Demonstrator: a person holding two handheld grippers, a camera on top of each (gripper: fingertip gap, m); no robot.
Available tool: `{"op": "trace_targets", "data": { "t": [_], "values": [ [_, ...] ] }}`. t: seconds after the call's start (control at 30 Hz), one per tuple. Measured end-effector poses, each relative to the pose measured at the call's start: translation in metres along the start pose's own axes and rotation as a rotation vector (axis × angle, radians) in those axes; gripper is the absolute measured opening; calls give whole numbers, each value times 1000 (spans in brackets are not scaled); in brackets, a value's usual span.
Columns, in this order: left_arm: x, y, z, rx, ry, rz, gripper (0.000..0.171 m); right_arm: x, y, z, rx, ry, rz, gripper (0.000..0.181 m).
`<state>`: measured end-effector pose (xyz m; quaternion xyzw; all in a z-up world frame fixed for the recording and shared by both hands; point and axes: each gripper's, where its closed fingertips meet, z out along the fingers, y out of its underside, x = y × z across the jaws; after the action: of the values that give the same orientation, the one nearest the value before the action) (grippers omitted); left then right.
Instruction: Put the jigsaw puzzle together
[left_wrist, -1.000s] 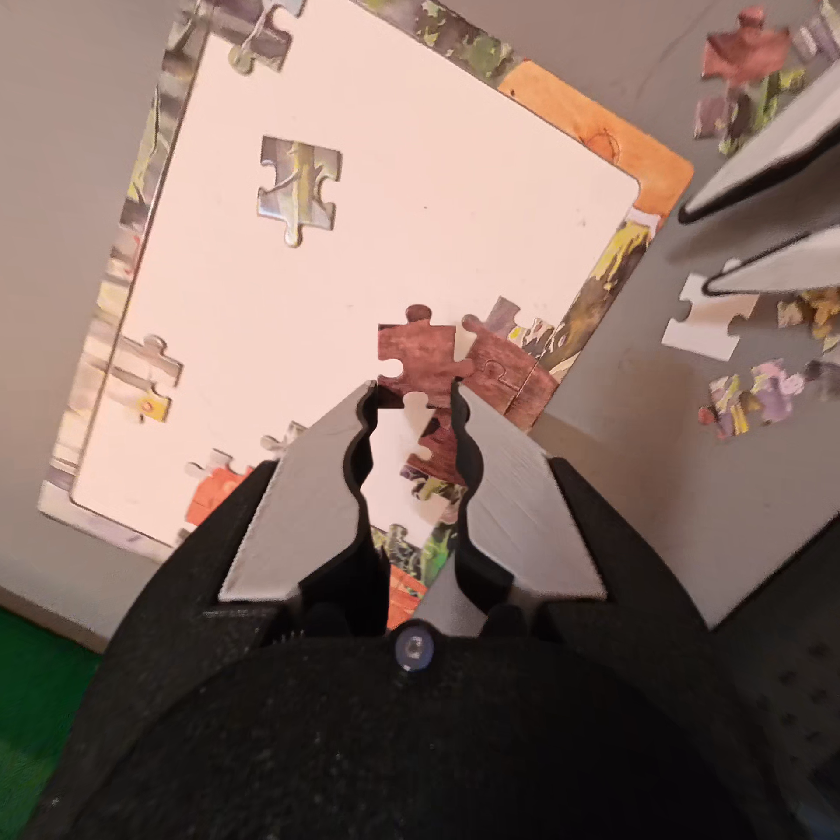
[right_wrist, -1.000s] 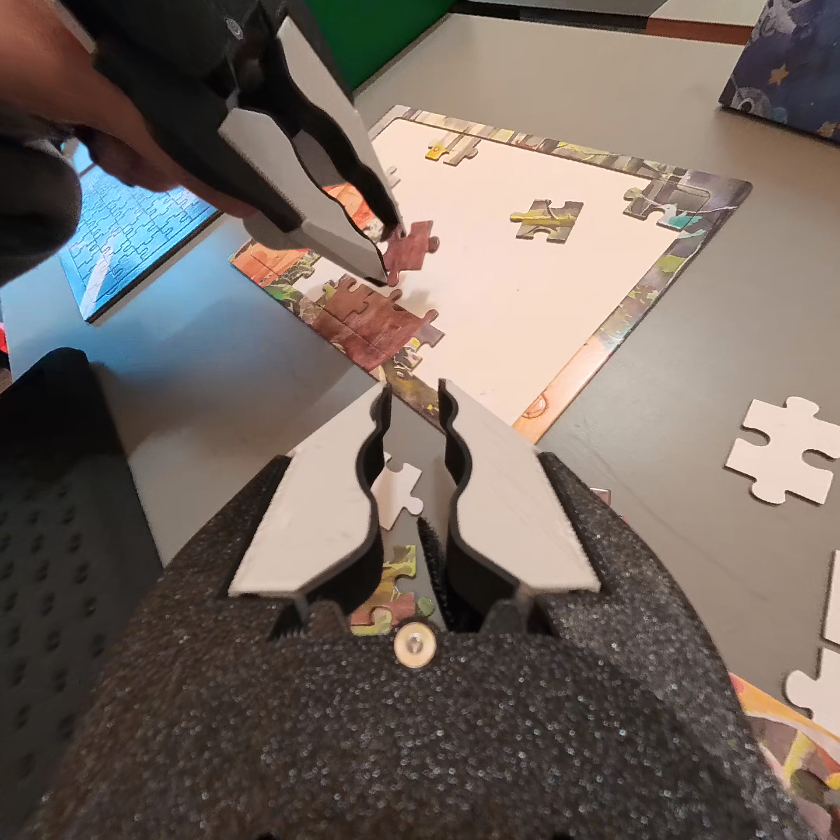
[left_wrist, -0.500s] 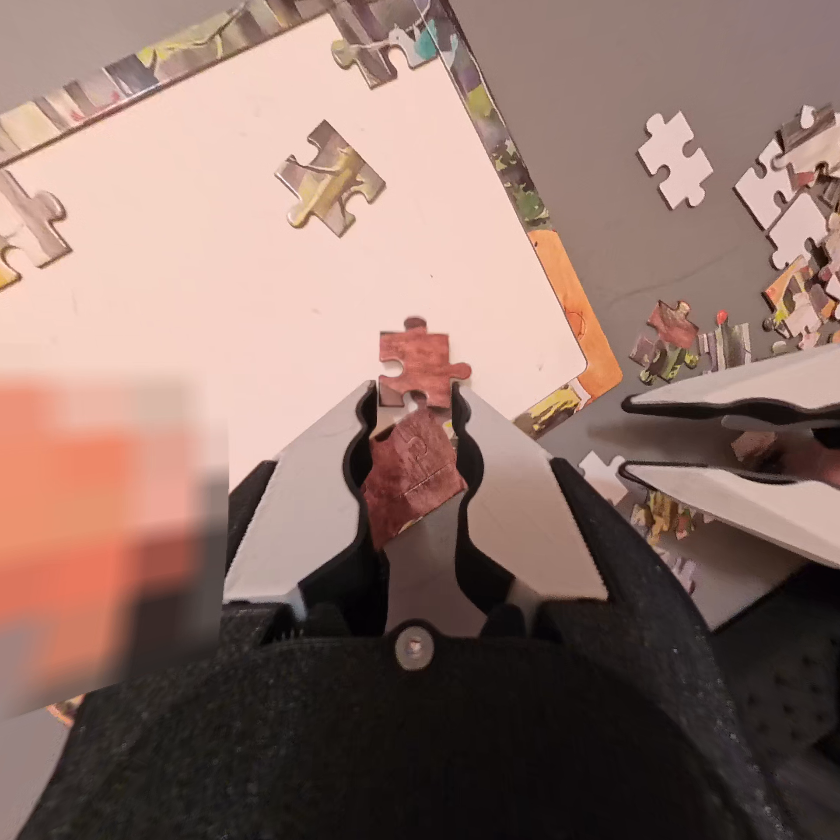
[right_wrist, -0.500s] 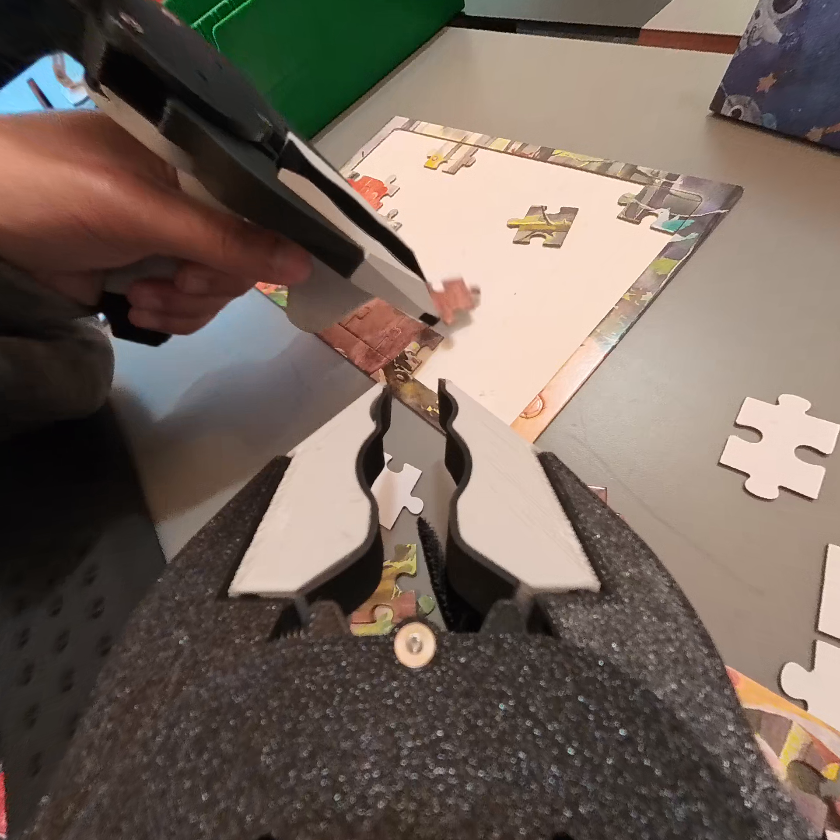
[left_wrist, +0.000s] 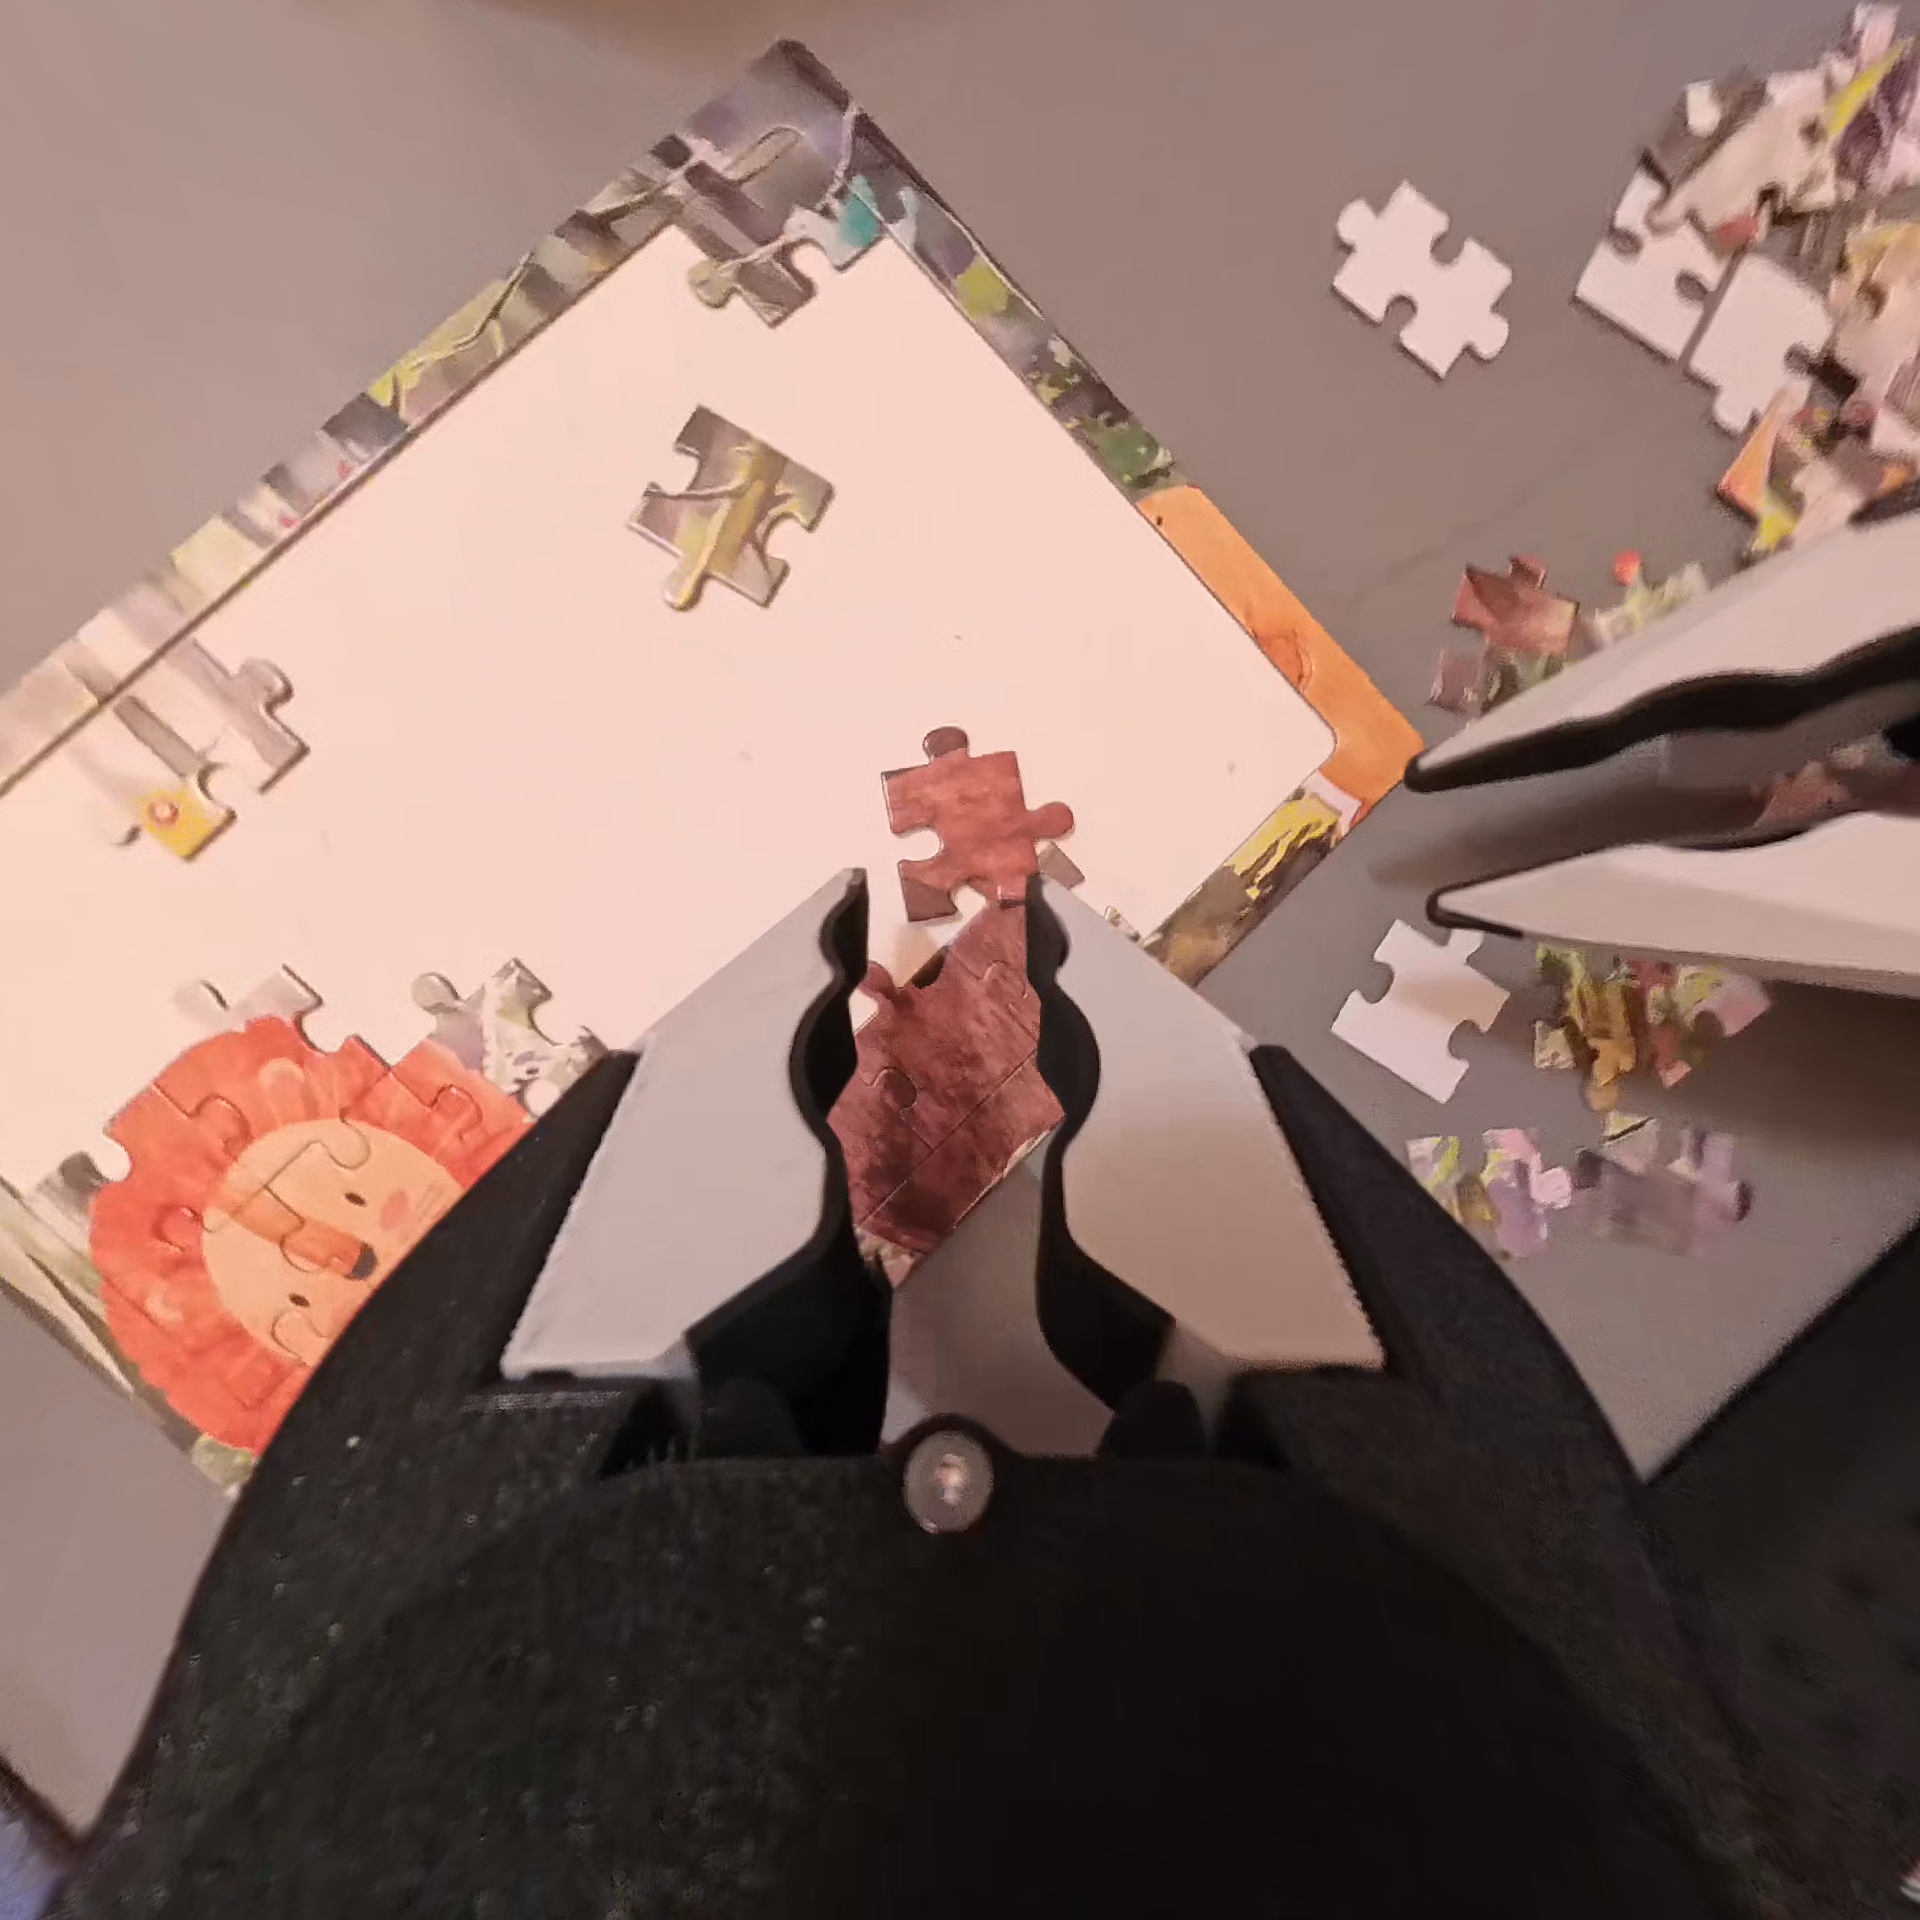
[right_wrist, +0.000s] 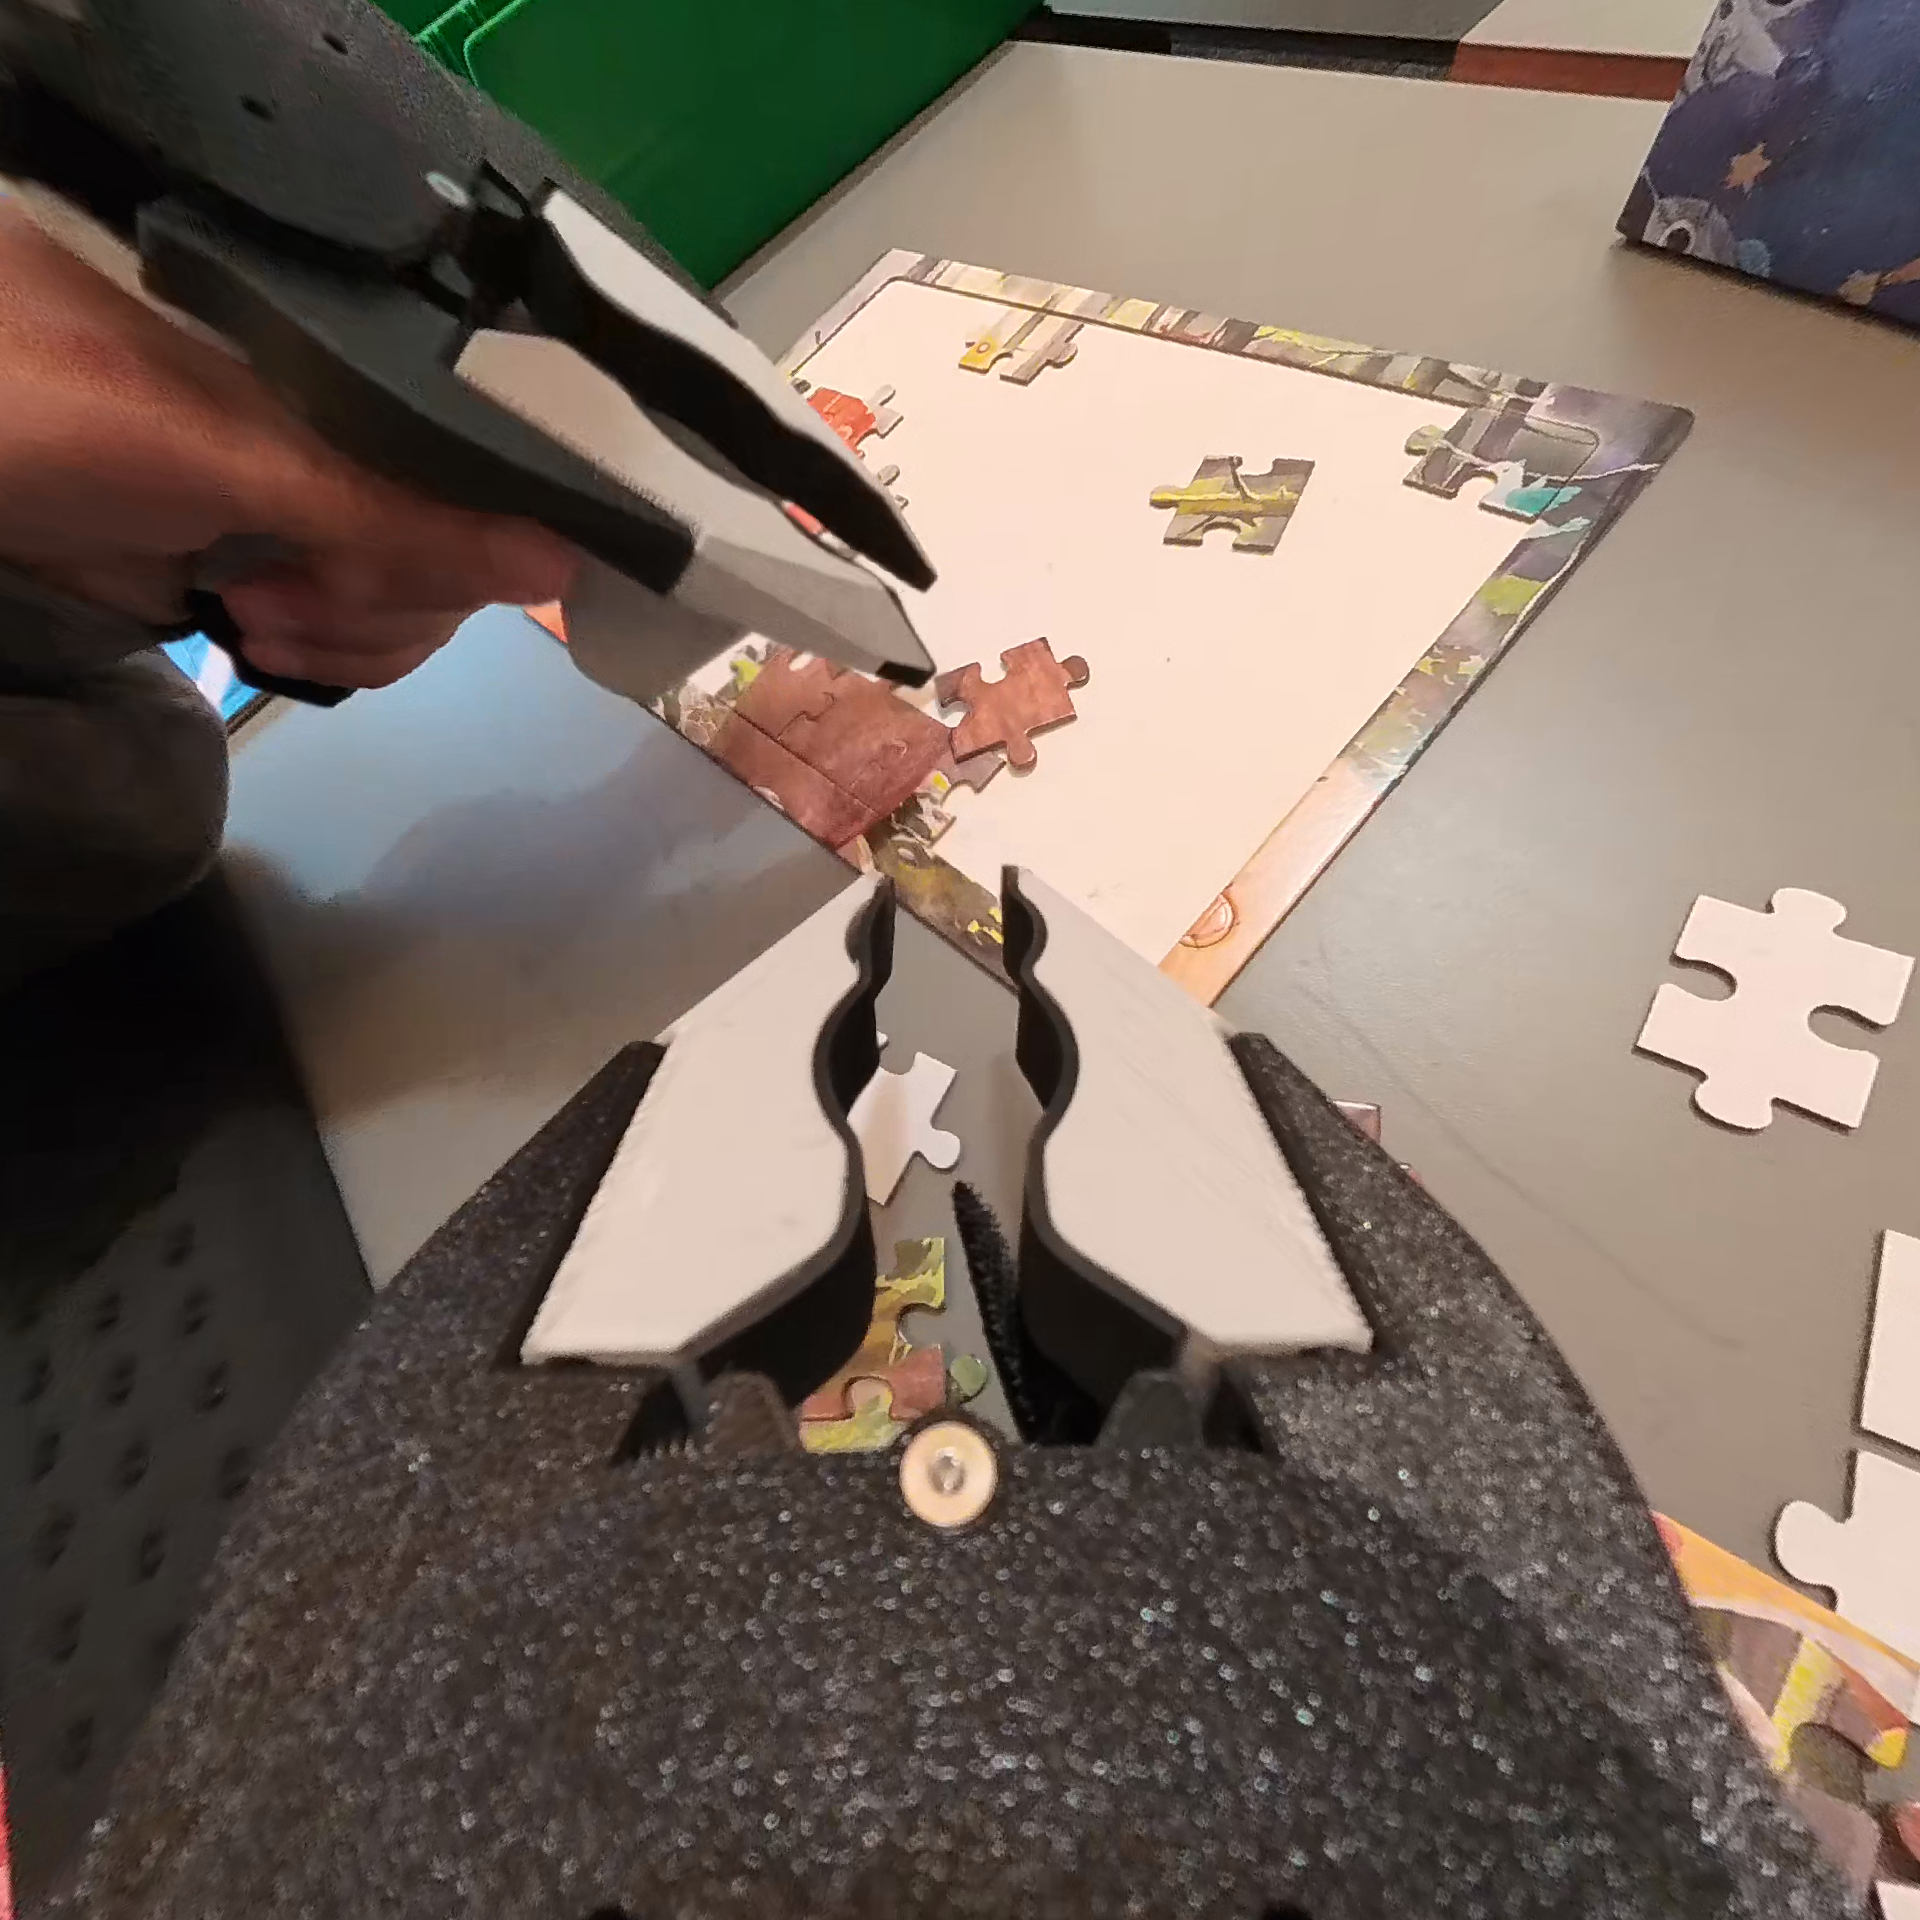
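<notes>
Left gripper (left_wrist: 945, 888) jaws slightly apart, brown puzzle piece (left_wrist: 971, 821) lying on the puzzle board (left_wrist: 582, 665) at its tips, apparently released. Right gripper (right_wrist: 945, 904) jaws slightly apart too, empty, above the worktop (right_wrist: 1507, 935).

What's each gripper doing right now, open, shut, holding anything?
Left gripper: open, holding nothing; the brown piece lies on the board at its tips.
Right gripper: open, empty.

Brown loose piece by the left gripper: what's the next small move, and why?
Probably nudge the brown piece back toward the joined brown patch and press it flat. It lies loose on the white board, touching the patch's edge but not seated. The left gripper is open beside it.
</notes>
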<state>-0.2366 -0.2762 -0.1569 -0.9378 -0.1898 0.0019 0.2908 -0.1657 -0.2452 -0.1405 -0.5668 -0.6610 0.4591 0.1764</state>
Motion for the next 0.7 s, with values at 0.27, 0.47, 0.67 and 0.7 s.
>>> {"op": "trace_targets", "data": {
  "t": [0.27,0.47,0.67,0.7],
  "values": [
    [5,9,23,-60,3,-69,54,1,3,2,-15,3,0,20],
    [3,10,24,-69,-65,-30,37,0,4,3,-25,-4,-1,20],
    [6,8,26,-64,-55,-3,32,-1,5,3,-29,-6,-1,20],
    [6,8,27,-65,-53,4,31,-1,6,3,-30,-6,0,20]
  ]
}}
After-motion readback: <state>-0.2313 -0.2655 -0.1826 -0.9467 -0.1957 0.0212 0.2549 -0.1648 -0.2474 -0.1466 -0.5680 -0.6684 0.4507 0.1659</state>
